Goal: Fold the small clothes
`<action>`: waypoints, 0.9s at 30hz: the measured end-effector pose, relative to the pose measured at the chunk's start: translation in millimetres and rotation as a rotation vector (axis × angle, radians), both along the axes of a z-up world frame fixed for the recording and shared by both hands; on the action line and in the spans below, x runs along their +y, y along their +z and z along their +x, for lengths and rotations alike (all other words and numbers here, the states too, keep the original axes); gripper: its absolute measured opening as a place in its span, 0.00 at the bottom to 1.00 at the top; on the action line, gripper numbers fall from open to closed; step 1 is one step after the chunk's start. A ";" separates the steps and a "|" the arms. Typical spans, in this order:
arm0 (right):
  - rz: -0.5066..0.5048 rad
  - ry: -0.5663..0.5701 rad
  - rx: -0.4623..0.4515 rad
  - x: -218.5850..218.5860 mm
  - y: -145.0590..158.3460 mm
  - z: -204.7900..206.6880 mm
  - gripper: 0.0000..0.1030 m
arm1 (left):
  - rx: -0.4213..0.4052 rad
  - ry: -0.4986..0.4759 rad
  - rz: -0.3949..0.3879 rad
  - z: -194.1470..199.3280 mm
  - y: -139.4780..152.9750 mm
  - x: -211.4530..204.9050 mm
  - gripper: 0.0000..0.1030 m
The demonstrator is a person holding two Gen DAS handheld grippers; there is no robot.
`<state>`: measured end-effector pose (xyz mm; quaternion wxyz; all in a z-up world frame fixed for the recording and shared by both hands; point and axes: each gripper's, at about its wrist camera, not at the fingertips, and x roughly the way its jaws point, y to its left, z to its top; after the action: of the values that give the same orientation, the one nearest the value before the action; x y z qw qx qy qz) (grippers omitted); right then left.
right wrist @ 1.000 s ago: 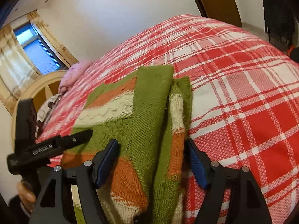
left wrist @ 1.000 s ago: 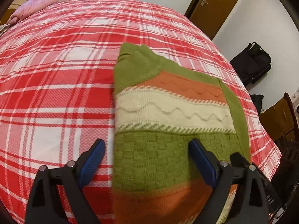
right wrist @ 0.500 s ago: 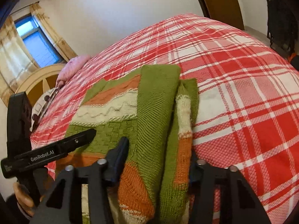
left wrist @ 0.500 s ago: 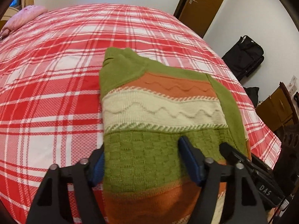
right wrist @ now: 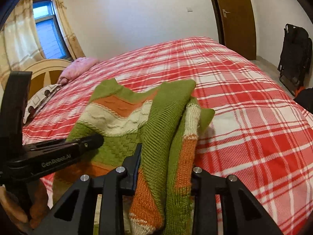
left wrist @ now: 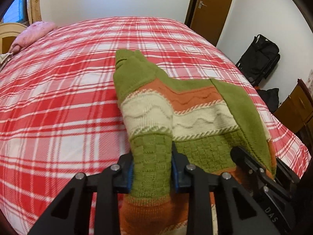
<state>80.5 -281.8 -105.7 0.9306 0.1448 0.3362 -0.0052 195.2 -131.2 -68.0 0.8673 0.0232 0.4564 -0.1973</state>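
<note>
Both claws are closing on the sweater [left wrist: 176,113]: the left claw [left wrist: 152,174] pinches its green hem, the right claw [right wrist: 164,174] grips its folded side. The sweater lies near the bed's [left wrist: 58,98] front edge, partly lifted.

Ahead of me a red and white checked bedspread [left wrist: 78,98] covers the bed. A pink pillow [left wrist: 33,33] lies by the pale headboard [right wrist: 45,68], below a curtained window [right wrist: 49,37]. A brown door [left wrist: 211,5] stands in the white wall, and a black bag [left wrist: 258,58] leans nearby on the floor.
</note>
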 end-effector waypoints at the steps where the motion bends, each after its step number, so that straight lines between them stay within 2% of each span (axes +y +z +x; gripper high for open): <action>1: 0.016 0.001 -0.006 1.9 2.1 -3.7 0.30 | -0.003 0.002 0.005 -3.3 1.2 2.3 0.29; 8: 0.049 0.039 -0.032 32.4 15.8 -26.1 0.30 | -0.057 0.019 0.044 -33.3 15.2 22.9 0.29; 15: 0.068 0.086 -0.035 65.9 19.1 -40.9 0.30 | -0.038 0.064 0.040 -50.7 17.1 60.3 0.29; 27: 0.052 0.219 -0.035 129.3 26.3 -30.4 0.30 | -0.044 0.166 0.030 -63.1 18.7 125.8 0.29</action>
<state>50.2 -152.5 -79.4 0.9272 0.1315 0.3339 0.1078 132.1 -5.4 -49.3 0.8900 0.0028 0.4406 -0.1172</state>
